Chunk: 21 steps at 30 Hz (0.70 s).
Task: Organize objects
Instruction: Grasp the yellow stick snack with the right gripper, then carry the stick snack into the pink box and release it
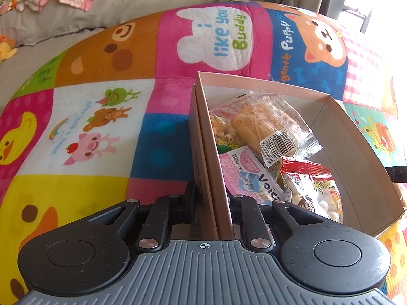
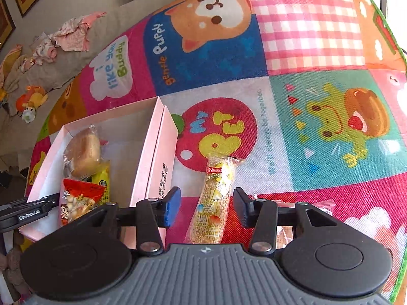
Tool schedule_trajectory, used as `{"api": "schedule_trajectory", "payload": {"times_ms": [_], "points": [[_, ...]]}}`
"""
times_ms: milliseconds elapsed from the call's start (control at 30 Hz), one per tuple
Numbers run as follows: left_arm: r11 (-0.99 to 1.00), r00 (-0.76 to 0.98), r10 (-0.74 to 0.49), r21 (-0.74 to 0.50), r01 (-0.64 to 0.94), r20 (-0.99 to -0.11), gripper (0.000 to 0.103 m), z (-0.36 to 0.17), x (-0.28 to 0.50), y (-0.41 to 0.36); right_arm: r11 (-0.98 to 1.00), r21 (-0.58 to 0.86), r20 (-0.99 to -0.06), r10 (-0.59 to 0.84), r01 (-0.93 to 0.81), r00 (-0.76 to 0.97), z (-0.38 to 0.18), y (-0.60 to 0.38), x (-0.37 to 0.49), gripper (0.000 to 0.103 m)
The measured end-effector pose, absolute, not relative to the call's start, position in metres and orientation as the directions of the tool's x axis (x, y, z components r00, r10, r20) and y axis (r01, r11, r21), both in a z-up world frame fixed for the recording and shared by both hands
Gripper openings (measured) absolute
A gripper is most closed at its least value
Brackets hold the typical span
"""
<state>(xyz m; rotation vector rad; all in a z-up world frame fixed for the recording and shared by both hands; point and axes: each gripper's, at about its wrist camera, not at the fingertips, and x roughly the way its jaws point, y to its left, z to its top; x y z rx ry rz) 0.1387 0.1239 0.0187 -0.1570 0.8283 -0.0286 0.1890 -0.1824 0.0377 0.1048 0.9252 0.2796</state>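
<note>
Gripping the near wall of the pink cardboard box [image 1: 267,82] with the left gripper [image 1: 212,198], jaws narrow and pressed on that wall. Straddling the long clear-wrapped sesame snack bar [image 2: 216,198] just right of this box with the right gripper [image 2: 207,207], pads not touching. Wrapped snacks [image 1: 274,127] lying inside this box, on the colourful cartoon patchwork mat [image 2: 305,50].

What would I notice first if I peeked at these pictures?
The bright cartoon-animal blanket fills almost everything. On it sits a pink box with snack packets piled inside; the left gripper pinches the box's wall. Beside the box, a long yellow snack bar lies between the right gripper's fingers.
</note>
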Motion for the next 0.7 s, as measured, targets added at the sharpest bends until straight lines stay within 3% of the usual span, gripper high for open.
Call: {"api": "schedule_trajectory", "payload": {"times_ms": [233,700], "points": [[0.988,0.675,-0.088,-0.151,-0.036,-0.733,0.019,0.019,0.139,0.124,0.952,0.167,-0.810,0.282,-0.258,0.515,0.033,-0.174,0.175,0.028],[0.990,0.652,-0.084,-0.140,-0.034,-0.754,0.019,0.021,0.144,0.123,0.882,0.111,-0.855,0.319,-0.458,0.408,0.077,-0.178,0.034,0.028]]}}
